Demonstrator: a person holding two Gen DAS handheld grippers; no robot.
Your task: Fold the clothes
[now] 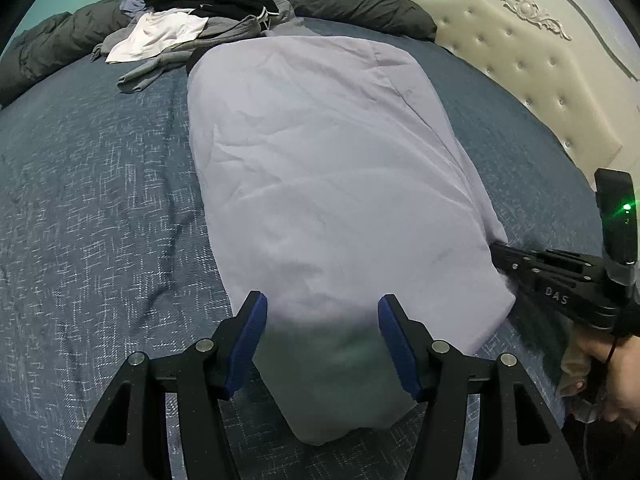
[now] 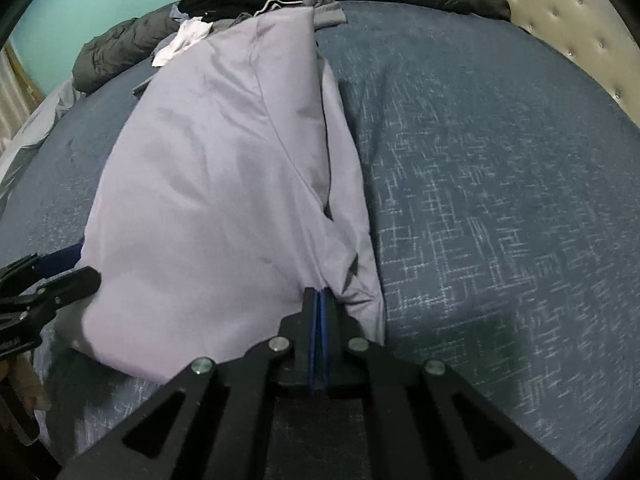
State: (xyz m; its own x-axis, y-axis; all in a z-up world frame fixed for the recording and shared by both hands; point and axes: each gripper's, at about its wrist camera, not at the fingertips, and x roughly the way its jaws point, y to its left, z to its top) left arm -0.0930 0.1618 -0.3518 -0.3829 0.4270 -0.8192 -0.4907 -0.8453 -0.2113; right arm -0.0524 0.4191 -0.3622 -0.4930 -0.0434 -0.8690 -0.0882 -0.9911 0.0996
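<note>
A lavender garment (image 1: pixel 328 168) lies lengthwise on the blue bed (image 1: pixel 100 184), folded into a long strip. My left gripper (image 1: pixel 320 316) is open, its blue pads on either side of the garment's near end, which looks blurred between them. My right gripper (image 2: pixel 319 294) is shut on the garment's (image 2: pixel 208 184) near right edge, where layers bunch. In the left wrist view the right gripper (image 1: pixel 498 250) reaches in from the right and meets the garment's side edge. The left gripper (image 2: pixel 60 276) shows at the left of the right wrist view.
A pile of black, white and grey clothes (image 1: pixel 192 12) lies at the far end of the bed, by a dark grey duvet (image 1: pixel 352 4). A cream tufted headboard (image 1: pixel 532 76) stands at the right. A teal wall (image 2: pixel 88 12) is behind.
</note>
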